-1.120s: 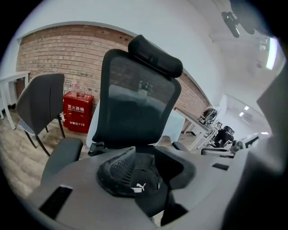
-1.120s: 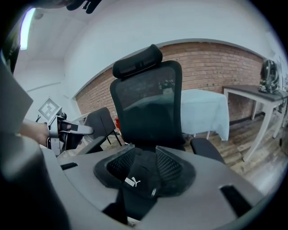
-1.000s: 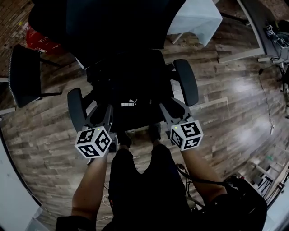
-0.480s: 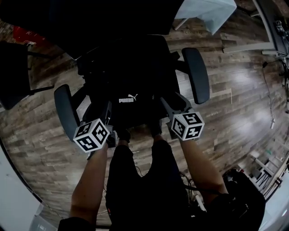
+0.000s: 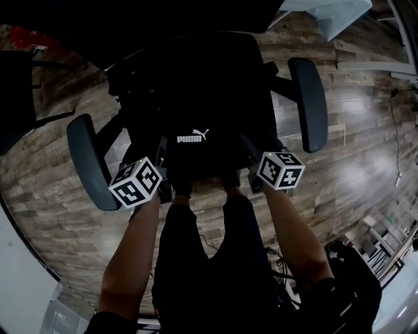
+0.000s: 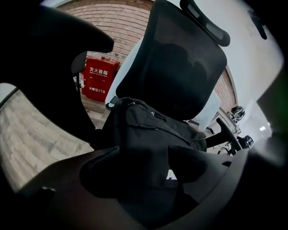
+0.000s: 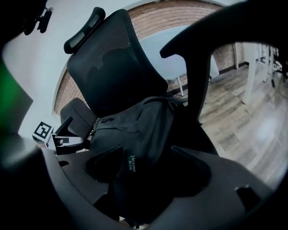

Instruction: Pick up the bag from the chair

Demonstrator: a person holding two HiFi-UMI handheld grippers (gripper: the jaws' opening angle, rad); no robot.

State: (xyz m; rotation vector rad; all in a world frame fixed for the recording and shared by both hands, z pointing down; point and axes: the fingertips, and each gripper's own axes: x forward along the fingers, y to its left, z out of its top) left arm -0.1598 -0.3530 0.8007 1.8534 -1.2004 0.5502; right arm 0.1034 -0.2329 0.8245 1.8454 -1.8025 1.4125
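Observation:
A black bag (image 5: 196, 107) with a white logo rests on the seat of a black office chair (image 5: 311, 104). My left gripper (image 5: 157, 158) is at the bag's near left corner and my right gripper (image 5: 251, 149) at its near right corner. In the left gripper view the left gripper (image 6: 144, 150) stands open, its jaws just having been opening, with the bag (image 6: 148, 128) between them. The right gripper (image 7: 147, 150) is open too, also just having been opening. A fold of the bag (image 7: 139, 121) with a small label hangs between its jaws.
The chair's mesh back (image 6: 180, 67) rises behind the bag, with an armrest (image 5: 88, 160) on each side. A red fire-extinguisher box (image 6: 98, 78) stands by the brick wall. A second chair (image 5: 13, 98) is at the left, a white table (image 5: 333, 13) at the top right.
Both grippers have come down beside the bag's front corners. The chair and the bag have grown larger in the head view.

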